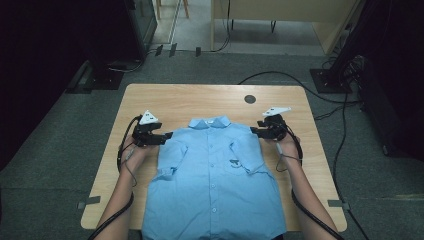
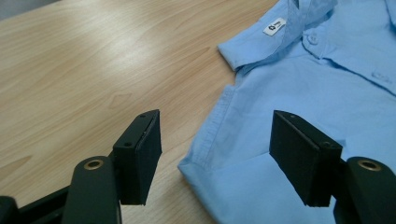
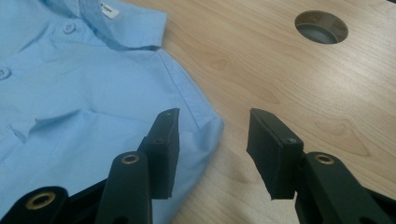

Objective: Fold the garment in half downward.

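Note:
A light blue short-sleeved shirt point(image 1: 212, 180) lies flat and face up on the wooden table point(image 1: 200, 100), collar at the far end, both sleeves folded in. My left gripper point(image 1: 167, 135) is open at the shirt's left shoulder; in the left gripper view the shoulder corner point(image 2: 198, 163) lies between the jaws of the left gripper point(image 2: 217, 156). My right gripper point(image 1: 253, 130) is open at the right shoulder. In the right gripper view the shoulder corner point(image 3: 212, 123) sits between the jaws of the right gripper point(image 3: 212, 154). The collar point(image 2: 261, 39) carries a small white label point(image 3: 109, 10).
A round cable hole point(image 1: 250, 99) is set in the table near the far edge, also the cable hole point(image 3: 321, 26) beyond the right jaw. Black cables point(image 1: 300, 80) run over the carpet behind the table. Bare wood flanks the shirt on both sides.

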`<state>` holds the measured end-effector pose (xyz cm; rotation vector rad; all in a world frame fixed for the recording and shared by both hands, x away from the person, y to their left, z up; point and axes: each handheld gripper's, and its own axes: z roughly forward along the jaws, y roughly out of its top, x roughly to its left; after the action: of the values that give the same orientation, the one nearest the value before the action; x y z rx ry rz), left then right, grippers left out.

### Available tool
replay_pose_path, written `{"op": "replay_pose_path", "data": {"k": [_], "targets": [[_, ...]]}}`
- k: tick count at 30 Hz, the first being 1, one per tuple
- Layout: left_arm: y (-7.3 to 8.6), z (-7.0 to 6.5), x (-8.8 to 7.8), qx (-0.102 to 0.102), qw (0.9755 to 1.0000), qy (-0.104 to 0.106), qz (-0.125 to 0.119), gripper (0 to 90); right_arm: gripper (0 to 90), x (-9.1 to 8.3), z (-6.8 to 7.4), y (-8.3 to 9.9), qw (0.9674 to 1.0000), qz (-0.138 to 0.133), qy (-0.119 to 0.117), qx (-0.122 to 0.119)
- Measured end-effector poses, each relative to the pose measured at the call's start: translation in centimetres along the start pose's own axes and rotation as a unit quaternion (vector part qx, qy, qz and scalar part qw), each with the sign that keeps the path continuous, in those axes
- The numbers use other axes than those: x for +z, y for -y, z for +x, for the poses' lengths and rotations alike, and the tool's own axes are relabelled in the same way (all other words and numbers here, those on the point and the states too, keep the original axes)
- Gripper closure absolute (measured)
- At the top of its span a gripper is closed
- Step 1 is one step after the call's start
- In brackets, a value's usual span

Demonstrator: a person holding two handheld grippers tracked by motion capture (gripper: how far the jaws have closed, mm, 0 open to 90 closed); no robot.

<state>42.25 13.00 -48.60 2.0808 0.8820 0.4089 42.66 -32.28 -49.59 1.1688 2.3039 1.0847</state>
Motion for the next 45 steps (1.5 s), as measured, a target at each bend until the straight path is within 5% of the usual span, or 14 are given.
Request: {"op": "replay_pose_path", "data": {"k": [9, 12, 17, 22, 29, 45], "targets": [[-0.5, -0.3, 0.4, 0.008, 0.9999, 0.010, -0.004, 35.1, 56.3, 0.5, 0.2, -0.6, 0.9999, -0.007, -0.014, 0.000], [-0.7, -0.5, 1.0, 0.030, 0.9993, 0.019, 0.009, 35.4, 56.4, 0.8, 0.5, -1.0, 0.9997, -0.009, -0.016, -0.016], [-0.9, -0.6, 1.6, 0.029, 0.9993, 0.025, 0.000, 39.7, 57.9, 1.2, 0.8, -1.4, 0.9987, -0.013, -0.023, -0.043], [-1.0, -0.6, 2.4, 0.031, 0.9986, 0.042, -0.002, 40.9, 57.6, 1.7, 0.9, -1.8, 0.9985, -0.018, -0.032, -0.042], [-1.0, -0.6, 3.1, 0.037, 0.9985, 0.039, 0.005, 39.5, 53.9, 2.8, 1.4, -2.5, 0.9974, -0.009, -0.029, -0.066], [-0.9, -0.3, 4.2, 0.048, 0.9982, 0.033, 0.017, 36.6, 49.6, 4.4, 0.9, -2.8, 0.9972, 0.006, -0.022, -0.072]]}}
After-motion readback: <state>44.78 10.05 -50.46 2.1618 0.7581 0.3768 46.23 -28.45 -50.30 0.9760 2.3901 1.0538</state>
